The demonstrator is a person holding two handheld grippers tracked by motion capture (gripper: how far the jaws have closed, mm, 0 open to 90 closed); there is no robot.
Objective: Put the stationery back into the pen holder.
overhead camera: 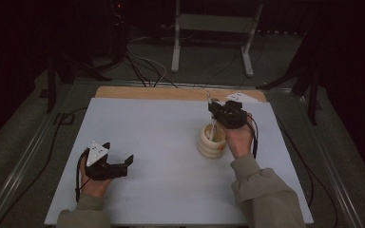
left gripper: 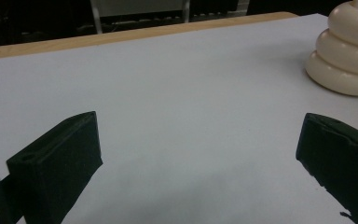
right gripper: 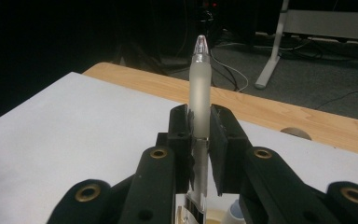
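Black jaws of the right tongs (right gripper: 199,122) fill the foreground of the right gripper view, clamped tight on a frosted white pen (right gripper: 200,93) that stands upright between them, its clear tip rising above the pads and its lower barrel running down toward a cream opening at the bottom edge. From the high view, that opening proves to be a cream holder of stacked rings (overhead camera: 212,141), sitting on the right half of the white counter (overhead camera: 161,142), with the right tongs (overhead camera: 217,114) poised directly over it and a hand gripping them from the near side. Over on the near left of the counter, the left tongs (overhead camera: 123,164) lie low in the person's other hand, well apart from the holder. The left gripper view shows those jaws spread wide with nothing but bare counter (left gripper: 177,93) between them, and the ringed holder (left gripper: 347,56) at the far right, three rounded tiers plainly visible. A wooden edge borders the counter's far side.
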